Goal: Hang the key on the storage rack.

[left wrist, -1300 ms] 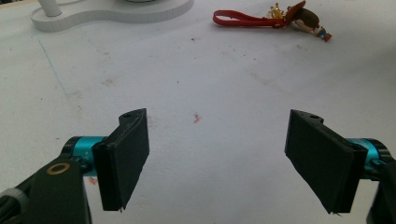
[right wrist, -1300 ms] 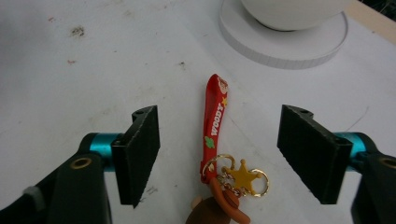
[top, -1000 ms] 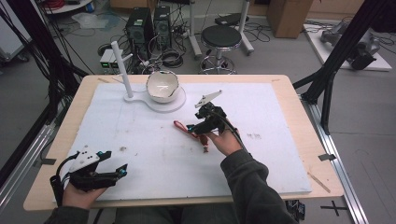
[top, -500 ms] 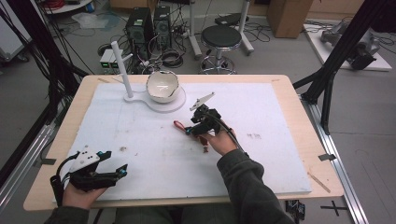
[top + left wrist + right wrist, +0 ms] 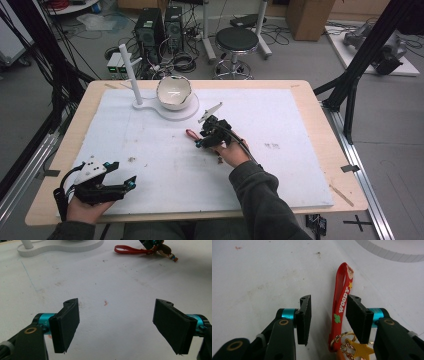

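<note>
A red "Woody" keychain strap (image 5: 343, 290) lies flat on the white mat, with a keyring and a yellow star charm (image 5: 357, 350) at its near end. My right gripper (image 5: 328, 315) is low over it, open, its jaws either side of the strap, which lies nearer the right jaw without being clamped. In the high view the right gripper (image 5: 202, 141) sits at the mat's middle, on the strap (image 5: 192, 134). My left gripper (image 5: 127, 184) rests open at the front left corner, nothing between its jaws (image 5: 120, 325). From the left gripper view the strap (image 5: 127, 250) lies far ahead.
A white bowl (image 5: 174, 92) sits on a white stand base (image 5: 175, 111) with an upright post (image 5: 130, 70) at the back left of the mat (image 5: 280, 115). The base's rim (image 5: 387, 253) lies just beyond the strap. The table's wooden edge (image 5: 345, 170) frames the mat.
My right gripper has moved left and down onto the red strap, now straddling it. The left gripper has stayed put.
</note>
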`<state>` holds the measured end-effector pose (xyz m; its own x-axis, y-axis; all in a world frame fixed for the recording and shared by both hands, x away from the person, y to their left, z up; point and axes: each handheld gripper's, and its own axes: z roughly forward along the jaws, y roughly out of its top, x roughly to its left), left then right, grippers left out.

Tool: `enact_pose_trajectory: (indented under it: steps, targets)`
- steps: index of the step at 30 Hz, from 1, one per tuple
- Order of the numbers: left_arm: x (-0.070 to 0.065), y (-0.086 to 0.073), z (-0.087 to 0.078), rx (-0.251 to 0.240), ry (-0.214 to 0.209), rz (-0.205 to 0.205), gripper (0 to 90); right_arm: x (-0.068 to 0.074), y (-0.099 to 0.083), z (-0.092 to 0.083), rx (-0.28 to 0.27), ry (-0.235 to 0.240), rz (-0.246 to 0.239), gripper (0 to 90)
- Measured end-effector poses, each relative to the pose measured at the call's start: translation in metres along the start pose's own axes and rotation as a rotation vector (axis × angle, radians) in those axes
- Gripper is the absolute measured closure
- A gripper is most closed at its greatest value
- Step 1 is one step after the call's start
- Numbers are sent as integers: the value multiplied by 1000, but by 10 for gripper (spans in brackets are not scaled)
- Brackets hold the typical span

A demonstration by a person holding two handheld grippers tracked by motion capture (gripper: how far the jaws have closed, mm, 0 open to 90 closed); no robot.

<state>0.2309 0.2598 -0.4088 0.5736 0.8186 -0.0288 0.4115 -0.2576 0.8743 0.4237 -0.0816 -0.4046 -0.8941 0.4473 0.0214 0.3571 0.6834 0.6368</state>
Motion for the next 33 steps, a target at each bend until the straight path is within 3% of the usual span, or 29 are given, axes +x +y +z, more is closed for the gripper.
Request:
enact_pose_trajectory:
  steps: [9,24,33]
  targets:
    - [0,0,0,-1,2,1,219,0,0,9,27,-5,-18,593]
    - [0,0,0,-1,1,1,219,-2,-2,17,74,-2,-9,644]
    - [0,0,0,-1,2,2,219,-5,-3,19,75,5,-3,658]
